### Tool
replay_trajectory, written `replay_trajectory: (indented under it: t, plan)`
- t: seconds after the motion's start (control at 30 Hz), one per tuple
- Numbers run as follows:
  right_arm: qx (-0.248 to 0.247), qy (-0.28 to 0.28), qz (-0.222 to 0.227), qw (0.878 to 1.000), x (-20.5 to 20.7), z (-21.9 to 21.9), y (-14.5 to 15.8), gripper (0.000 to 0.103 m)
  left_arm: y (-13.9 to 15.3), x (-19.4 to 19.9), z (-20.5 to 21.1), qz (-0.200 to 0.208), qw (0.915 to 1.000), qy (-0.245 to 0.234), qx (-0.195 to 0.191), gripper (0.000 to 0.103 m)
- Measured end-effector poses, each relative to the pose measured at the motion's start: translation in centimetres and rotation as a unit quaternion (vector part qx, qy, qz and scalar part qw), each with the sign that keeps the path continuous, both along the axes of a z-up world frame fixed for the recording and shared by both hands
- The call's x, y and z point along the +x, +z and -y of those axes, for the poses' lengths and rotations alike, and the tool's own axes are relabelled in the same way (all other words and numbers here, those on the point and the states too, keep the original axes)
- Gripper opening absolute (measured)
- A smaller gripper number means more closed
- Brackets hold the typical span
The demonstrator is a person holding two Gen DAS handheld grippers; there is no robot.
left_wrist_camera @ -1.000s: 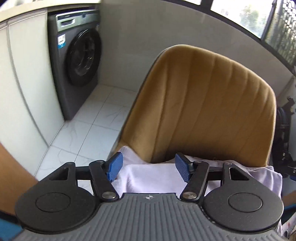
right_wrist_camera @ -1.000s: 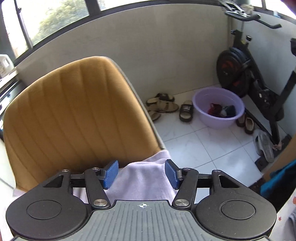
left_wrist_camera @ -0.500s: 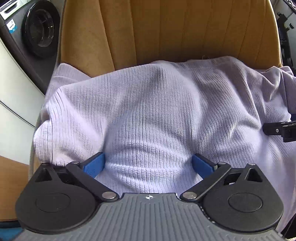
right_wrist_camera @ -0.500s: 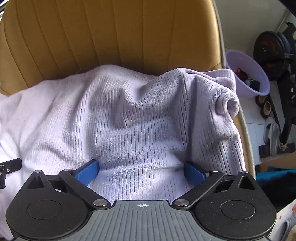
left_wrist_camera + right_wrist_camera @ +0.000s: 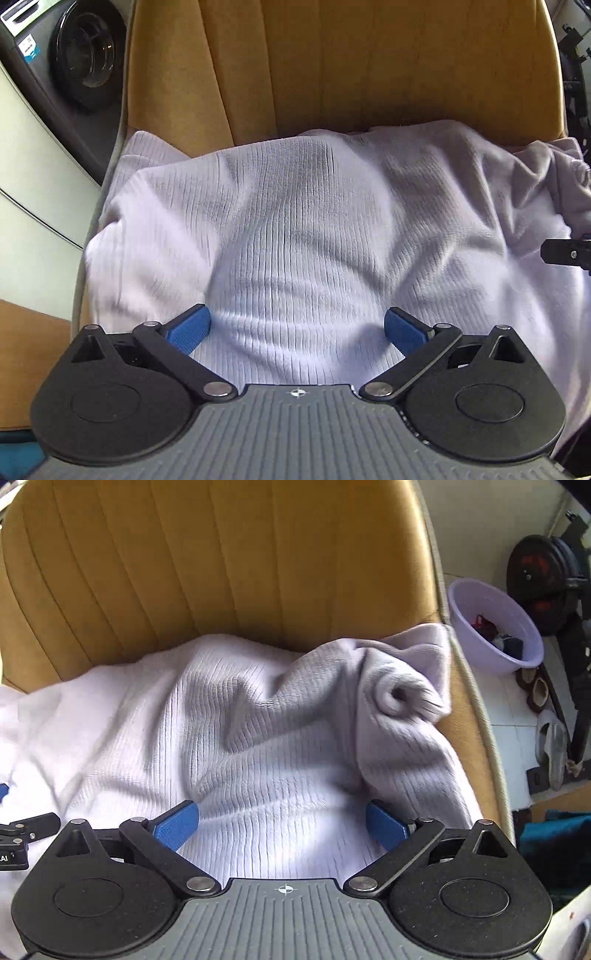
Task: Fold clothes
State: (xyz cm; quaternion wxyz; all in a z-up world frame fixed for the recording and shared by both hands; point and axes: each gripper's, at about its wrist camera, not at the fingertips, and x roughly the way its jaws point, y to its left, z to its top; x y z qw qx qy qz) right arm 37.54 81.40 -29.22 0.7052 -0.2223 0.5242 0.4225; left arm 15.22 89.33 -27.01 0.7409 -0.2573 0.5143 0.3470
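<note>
Both grippers, left (image 5: 297, 326) and right (image 5: 282, 825), had just spread their fingers wide, apparently releasing the sweater (image 5: 295, 229) onto the chair (image 5: 332, 66).

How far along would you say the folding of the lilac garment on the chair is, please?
Barely begun. The lilac ribbed sweater lies rumpled on the mustard chair, a cuff curled by the chair's edge and no neat fold showing. Left tongs and right tongs stand open over it, gripping nothing. All folding remains.

Bright daylight, soft shadows; slight motion blur, perhaps; fisheye-bent edges.
</note>
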Motion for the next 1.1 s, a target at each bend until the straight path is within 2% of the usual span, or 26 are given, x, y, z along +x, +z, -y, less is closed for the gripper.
replay_trajectory:
  t: [0.1,0.17,0.23,0.33,0.4,0.53,0.7,0.77,0.9,0.97,1.0,1.1]
  plan:
    - [0.028,-0.027,-0.003,0.999,-0.5,5.0,2.5,0.099,2.4,-3.7,1.8,0.027,0.9992,0.029,-0.008,0.102]
    - [0.035,-0.031,-0.005,0.999,-1.3,8.3,3.8,0.102,2.2,-5.7,4.4,0.018,0.9995,0.024,-0.003,0.102]
    - [0.02,-0.02,-0.006,1.0,-2.4,10.9,3.3,0.102,2.0,-7.8,7.0,0.009,0.9998,0.018,0.003,0.102]
    - [-0.016,-0.008,0.001,1.0,-4.4,13.4,1.0,0.102,-0.2,-8.3,8.6,-0.017,0.9997,-0.015,0.005,0.103]
    - [-0.026,-0.007,0.018,0.999,-5.2,13.3,-0.7,0.102,-1.9,-7.6,7.9,-0.039,0.9987,-0.034,-0.006,0.103]
    - [-0.051,-0.01,0.056,0.997,-6.7,11.8,-3.1,0.102,-3.3,-6.2,6.2,-0.066,0.9964,-0.029,-0.046,0.103]
    - [-0.064,-0.016,0.044,0.997,-6.7,11.5,-3.1,0.102,-2.5,-7.2,5.9,-0.057,0.9961,-0.038,-0.056,0.103]
    - [-0.072,-0.022,0.026,0.997,-6.4,11.4,-1.7,0.102,-1.8,-7.3,5.8,-0.063,0.9952,-0.043,-0.061,0.103]
    - [-0.046,-0.07,0.022,0.996,-6.7,13.0,3.0,0.102,0.6,-7.2,7.1,-0.086,0.9913,-0.095,-0.032,0.103]
    - [-0.045,-0.092,0.009,0.995,-7.3,14.1,5.1,0.102,2.2,-7.5,8.0,-0.078,0.9908,-0.108,-0.021,0.103]
    - [-0.045,-0.103,0.003,0.994,-7.6,14.7,6.1,0.102,3.2,-7.7,8.3,-0.07,0.9919,-0.105,-0.016,0.103]
    - [-0.024,-0.112,0.026,0.993,-9.3,16.7,11.3,0.102,6.6,-6.9,9.3,-0.046,0.9955,-0.08,-0.016,0.103]
